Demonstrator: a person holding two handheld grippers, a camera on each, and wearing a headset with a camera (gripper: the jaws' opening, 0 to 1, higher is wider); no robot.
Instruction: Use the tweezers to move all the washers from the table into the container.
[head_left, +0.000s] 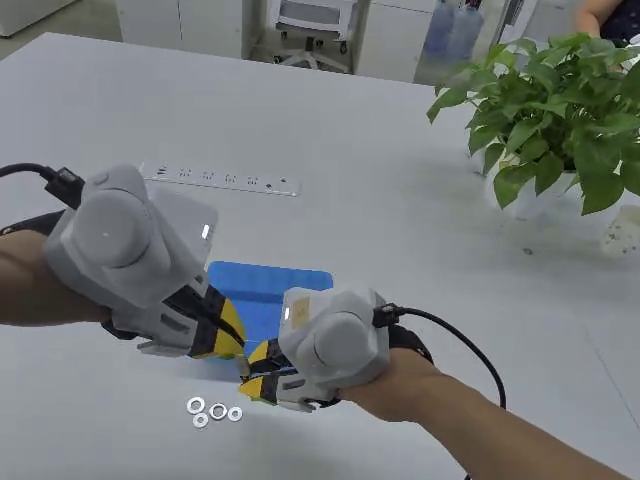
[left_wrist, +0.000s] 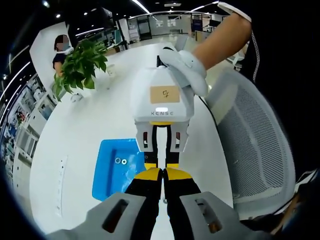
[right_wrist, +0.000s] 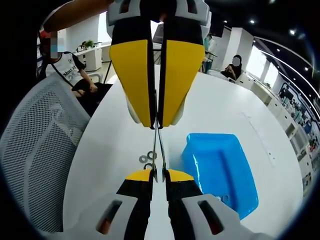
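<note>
Tongs meet tip to tip: left tongs (right_wrist: 156, 122) and right tongs (right_wrist: 158, 179) each clamped on tweezers (right_wrist: 158, 150).

A: Head view: bright, even room light. The white table (head_left: 400, 180) carries a pale sheen, no hard glare. Shadows on it are soft and faint. The washers (head_left: 215, 411) are small but legible.

B: Left gripper view: ceiling strip lights (left_wrist: 142, 7) at top, so the source is overhead. Heavy fisheye bend; the mesh chair (left_wrist: 250, 135) bows toward the edge.

A: Right gripper view: same curve. The tweezers (right_wrist: 158, 150) are crisp at centre, detail softer outward. The blue container (right_wrist: 220, 145) is saturated, not blown out.
</note>
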